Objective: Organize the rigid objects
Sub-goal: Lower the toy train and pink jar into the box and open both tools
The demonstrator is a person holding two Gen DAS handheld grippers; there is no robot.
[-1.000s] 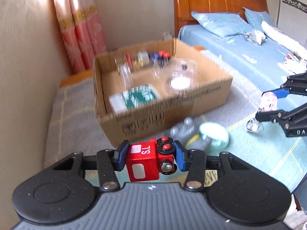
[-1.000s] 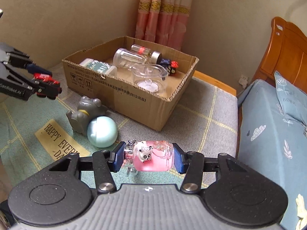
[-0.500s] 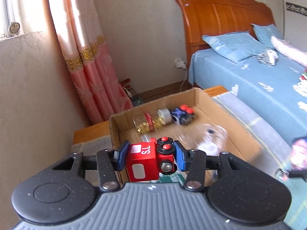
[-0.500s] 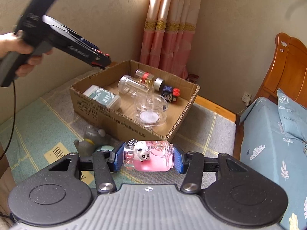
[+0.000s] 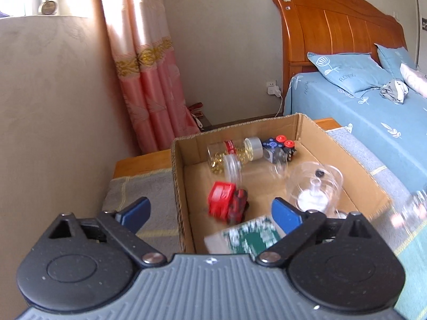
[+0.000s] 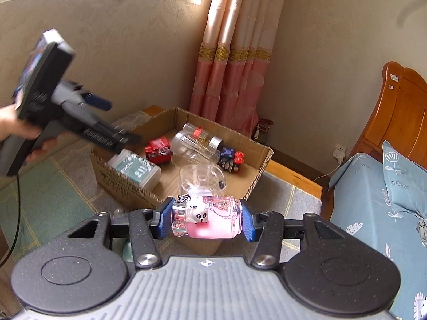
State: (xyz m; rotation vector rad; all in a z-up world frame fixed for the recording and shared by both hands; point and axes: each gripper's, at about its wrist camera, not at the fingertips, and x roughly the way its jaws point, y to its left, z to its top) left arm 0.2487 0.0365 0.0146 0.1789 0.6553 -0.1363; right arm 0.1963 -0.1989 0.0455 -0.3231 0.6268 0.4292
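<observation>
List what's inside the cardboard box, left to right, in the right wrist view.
Green-and-white box → red toy train → clear jar with a silver lid → dark blue toy with red buttons. The clear round container overlaps the jar's span, so it is left out.

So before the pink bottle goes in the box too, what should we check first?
1. Right tool grips the pink bottle on both sides: ok.
2. Left tool, jaws just opened, holds nothing: ok.
3. Red toy train is inside the cardboard box: ok.
4. Bare floor left in the box for the bottle: ok, near the clear dish.
5. Left tool out of the way: not ok, it hangs over the box.
</observation>
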